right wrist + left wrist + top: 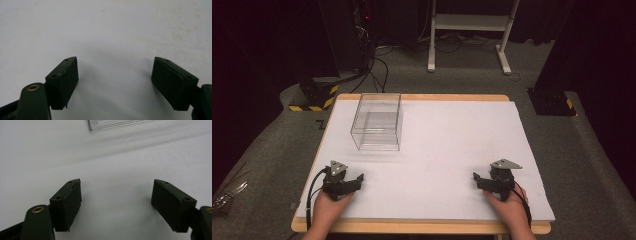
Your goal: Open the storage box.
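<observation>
While both sit low on the table (pixel 447 145), left gripper (pixel 353 181) and right gripper (pixel 479 179) gape empty, clear box (pixel 377 122) beyond left.

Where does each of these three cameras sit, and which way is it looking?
High view: above the person's side, looking forward and down on the white-covered table; both hands and grippers show.
Left gripper view: rides the left gripper, looking between its open black fingers toward the clear plastic box.
Right gripper view: rides the right gripper, facing bare tabletop.
High and left gripper views share the box.
</observation>
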A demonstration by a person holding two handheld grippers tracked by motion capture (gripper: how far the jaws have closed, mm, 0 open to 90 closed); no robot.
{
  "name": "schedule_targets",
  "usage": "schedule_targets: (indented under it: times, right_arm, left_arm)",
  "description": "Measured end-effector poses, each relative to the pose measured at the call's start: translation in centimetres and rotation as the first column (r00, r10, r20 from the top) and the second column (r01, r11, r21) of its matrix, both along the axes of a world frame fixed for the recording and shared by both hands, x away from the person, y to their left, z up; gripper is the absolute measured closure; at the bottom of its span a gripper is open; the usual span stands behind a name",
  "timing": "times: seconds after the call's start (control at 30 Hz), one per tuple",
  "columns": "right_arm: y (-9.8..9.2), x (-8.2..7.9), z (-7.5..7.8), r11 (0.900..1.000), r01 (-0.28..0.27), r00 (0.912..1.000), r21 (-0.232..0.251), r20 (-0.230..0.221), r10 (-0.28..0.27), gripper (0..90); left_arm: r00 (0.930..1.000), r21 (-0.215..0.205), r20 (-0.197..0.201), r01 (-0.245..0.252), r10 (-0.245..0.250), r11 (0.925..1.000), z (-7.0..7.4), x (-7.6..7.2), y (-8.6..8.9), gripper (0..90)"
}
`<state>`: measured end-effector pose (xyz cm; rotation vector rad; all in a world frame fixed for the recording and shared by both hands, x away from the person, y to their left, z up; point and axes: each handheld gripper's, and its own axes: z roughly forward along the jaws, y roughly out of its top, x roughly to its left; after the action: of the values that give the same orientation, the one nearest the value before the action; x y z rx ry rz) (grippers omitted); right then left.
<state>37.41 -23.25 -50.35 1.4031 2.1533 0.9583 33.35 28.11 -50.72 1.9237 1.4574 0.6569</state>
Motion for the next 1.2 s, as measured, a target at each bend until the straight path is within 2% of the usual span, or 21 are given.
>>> schedule_targets:
  times: [0.43,0.7,0.83,1.07,1.2]
  right_arm:
    - [0.0,0.0,0.0,1.0,0.001,1.0,-0.001,0.0,-0.001,21.8]
    - [0.0,0.0,0.0,1.0,0.001,1.0,-0.004,0.001,-0.001,21.9]
    - [0.0,0.0,0.0,1.0,-0.001,1.0,-0.007,0.003,0.001,22.0]
    - [0.1,0.0,0.0,1.0,0.0,1.0,-0.008,0.003,0.0,22.0]
    - [0.1,0.0,0.0,1.0,0.0,1.0,-0.012,0.004,0.0,22.3]
  left_arm:
    - [1.0,-0.003,0.0,-0.006,0.006,1.0,0.0,0.0,0.0,24.7]
    - [0.9998,-0.009,-0.021,-0.004,0.004,0.9999,0.3,0.2,0.1,25.9]
    - [1.0,-0.044,0.005,-0.005,0.006,0.999,1.0,-0.1,0.3,27.6]
    - [0.9972,-0.038,0.075,0.01,-0.007,0.9992,2.6,-0.7,-0.4,28.1]
    - [0.9952,-0.033,0.094,0.029,-0.025,0.999,3.1,-0.9,-1.0,28.0]
